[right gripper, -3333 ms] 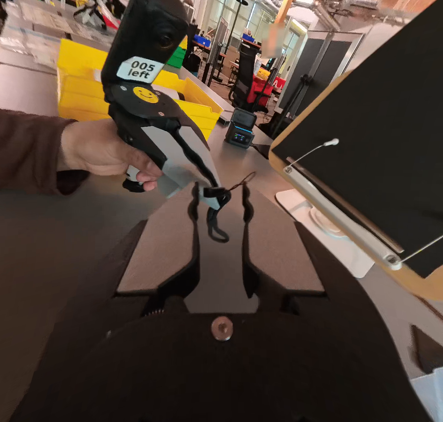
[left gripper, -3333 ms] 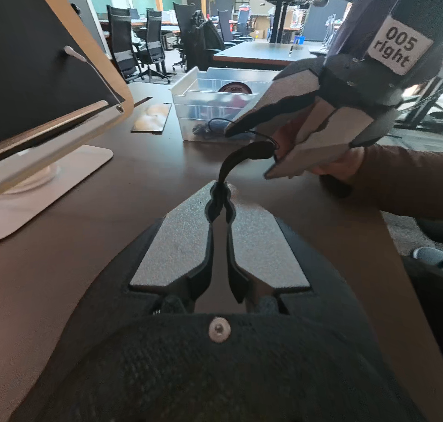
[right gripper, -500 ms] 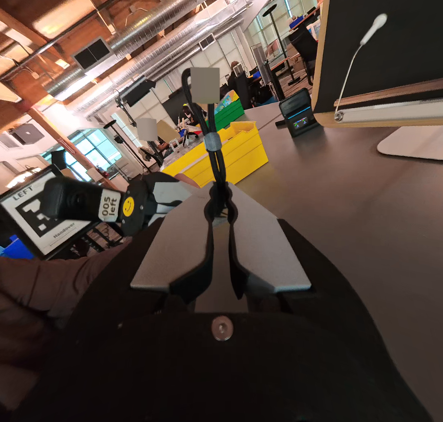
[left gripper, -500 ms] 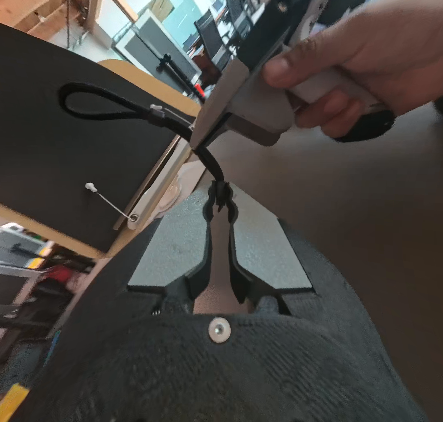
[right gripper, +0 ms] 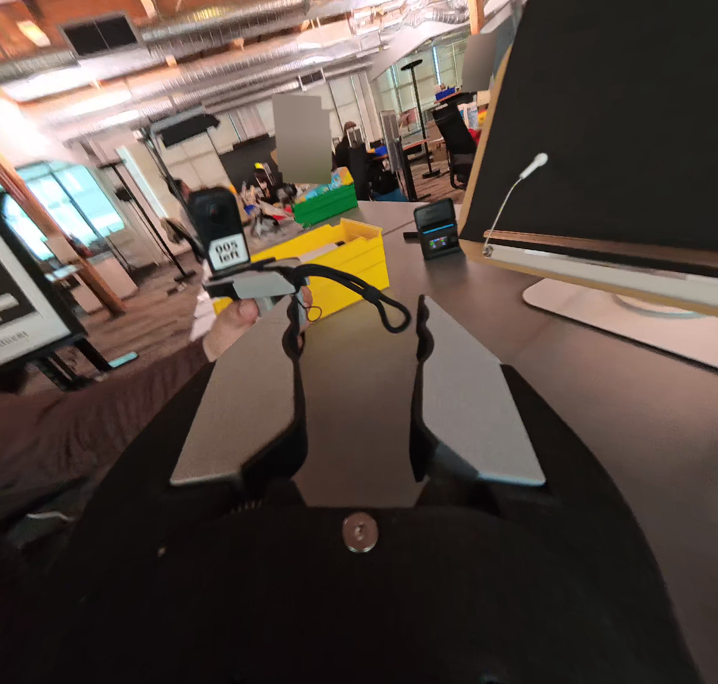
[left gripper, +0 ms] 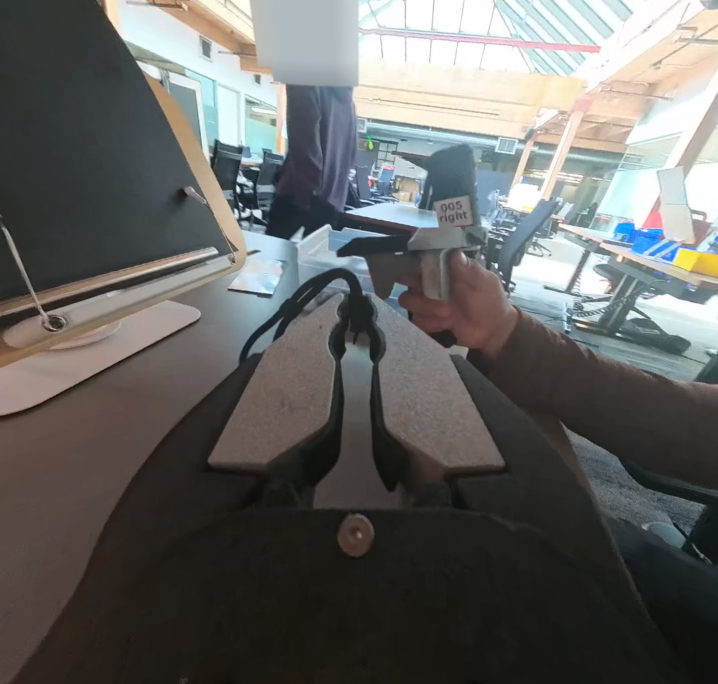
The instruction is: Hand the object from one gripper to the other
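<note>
Left gripper (left gripper: pixel 355 317), level above the dark table (left gripper: pixel 97 412), clamps one end of the black strap (left gripper: pixel 295 303), whose loop droops leftward. Right gripper (right gripper: pixel 359 317), fingers spread and empty, faces it. Each carries a white printed sticker (left gripper: pixel 453 211) below its camera.

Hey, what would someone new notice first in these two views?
Probably the black wrist strap pinched in the left gripper, its loop drooping over the dark table. Next, the right gripper standing open and empty beside it. Behind sit a bright yellow bin and a big tilted black board.
</note>
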Motion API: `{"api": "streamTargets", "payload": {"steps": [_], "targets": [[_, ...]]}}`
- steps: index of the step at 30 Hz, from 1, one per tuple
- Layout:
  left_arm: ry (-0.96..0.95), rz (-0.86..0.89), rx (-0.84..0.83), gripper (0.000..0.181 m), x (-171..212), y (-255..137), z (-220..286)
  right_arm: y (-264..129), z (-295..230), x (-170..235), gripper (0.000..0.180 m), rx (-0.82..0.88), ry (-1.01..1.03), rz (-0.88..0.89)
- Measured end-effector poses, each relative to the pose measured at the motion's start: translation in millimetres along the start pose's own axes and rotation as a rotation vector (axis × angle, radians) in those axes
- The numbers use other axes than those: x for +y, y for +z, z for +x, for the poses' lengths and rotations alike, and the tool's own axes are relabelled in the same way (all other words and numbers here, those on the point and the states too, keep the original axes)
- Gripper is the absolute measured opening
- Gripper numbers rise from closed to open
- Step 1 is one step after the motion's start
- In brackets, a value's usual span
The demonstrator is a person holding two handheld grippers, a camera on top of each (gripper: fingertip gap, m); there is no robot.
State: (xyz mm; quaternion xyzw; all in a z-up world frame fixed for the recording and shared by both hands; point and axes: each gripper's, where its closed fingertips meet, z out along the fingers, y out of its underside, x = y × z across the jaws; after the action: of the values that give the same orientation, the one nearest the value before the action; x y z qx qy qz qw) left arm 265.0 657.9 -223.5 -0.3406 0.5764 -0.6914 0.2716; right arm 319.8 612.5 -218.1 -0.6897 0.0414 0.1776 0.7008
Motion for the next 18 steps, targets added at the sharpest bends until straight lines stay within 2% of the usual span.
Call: {"api": "streamTargets", "payload": {"steps": [5,6,9,12,13,16,18], "targets": [[-0.091,-0.050,0.127,0.003,9,5,17,22,-12,31,0.059,0.091,-0.340,-0.182],[-0.108,-0.061,0.140,0.003,11,6,18,26,-13,37,0.055,0.124,-0.416,-0.217],[-0.149,-0.080,0.179,0.003,15,8,22,35,-17,43,0.026,0.180,-0.576,-0.243],[-0.178,-0.094,0.239,0.003,18,10,32,40,-17,50,0.020,0.178,-0.574,-0.268],[-0.178,-0.110,0.245,0.003,21,11,34,40,-18,51,0.000,0.168,-0.564,-0.269],[-0.138,-0.130,0.169,0.003,26,14,24,38,-15,47,0.000,0.130,-0.383,-0.246],[-0.055,-0.146,0.060,0.013,28,13,10,33,-5,36,0.000,0.128,-0.221,-0.181]]}}
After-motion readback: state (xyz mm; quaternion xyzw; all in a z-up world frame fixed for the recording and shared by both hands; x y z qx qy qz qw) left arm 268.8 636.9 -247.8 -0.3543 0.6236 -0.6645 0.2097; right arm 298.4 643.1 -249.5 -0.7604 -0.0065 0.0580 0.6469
